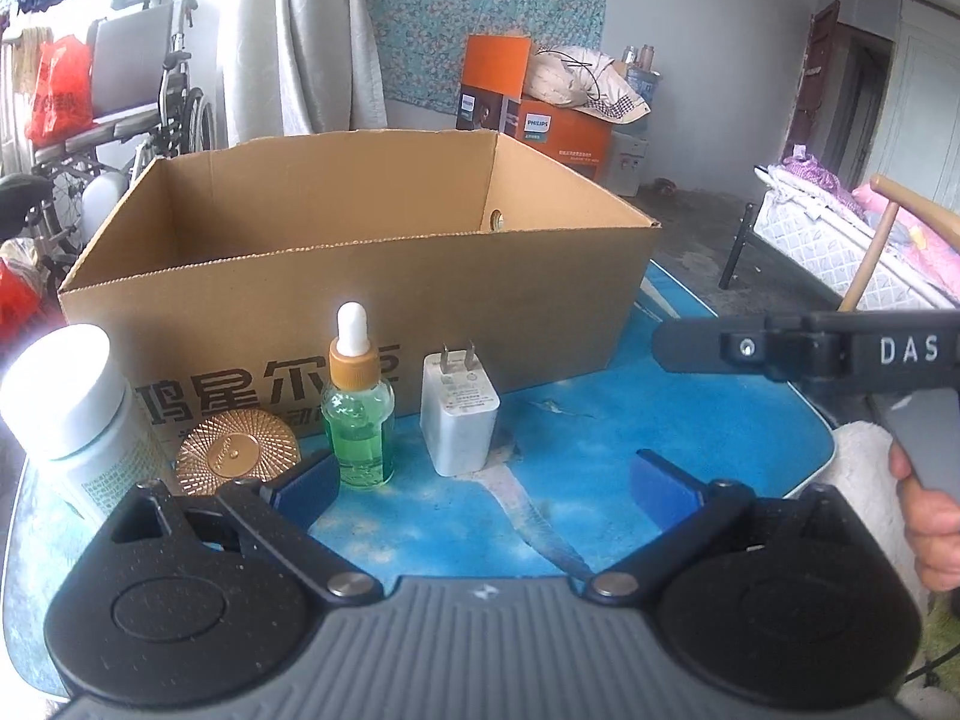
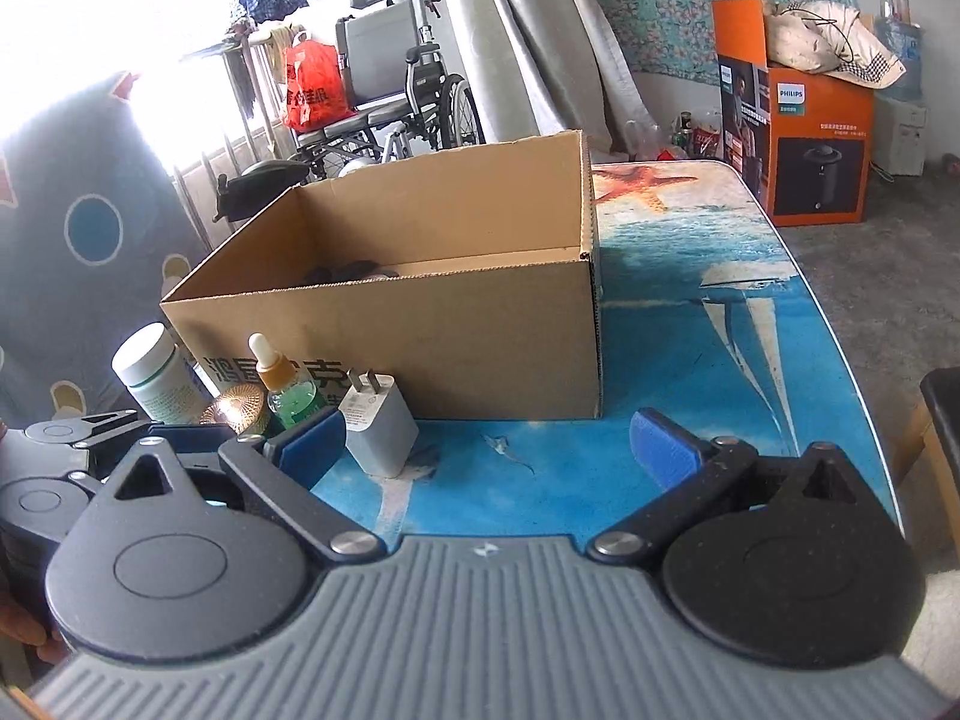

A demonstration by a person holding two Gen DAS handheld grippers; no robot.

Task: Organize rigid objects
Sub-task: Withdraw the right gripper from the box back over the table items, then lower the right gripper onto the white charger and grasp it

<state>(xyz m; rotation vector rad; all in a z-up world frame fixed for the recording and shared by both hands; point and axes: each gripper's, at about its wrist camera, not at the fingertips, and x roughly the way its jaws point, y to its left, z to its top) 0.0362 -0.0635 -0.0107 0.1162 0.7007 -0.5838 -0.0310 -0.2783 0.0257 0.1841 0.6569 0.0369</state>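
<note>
Both the left gripper (image 1: 480,483) and right gripper (image 2: 487,450) are spread empty before the open brown cardboard box (image 1: 372,276), whose dark contents (image 2: 348,272) are seen only from the right wrist.

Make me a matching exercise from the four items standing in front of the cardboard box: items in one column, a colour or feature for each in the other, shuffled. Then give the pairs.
Items
1. jar
2. round compact
3. dropper bottle
4. charger

Features
A. green liquid inside
B. two metal prongs pointing up
C. white screw lid
D. ribbed golden top

Pairs: 1-C, 2-D, 3-A, 4-B
</note>
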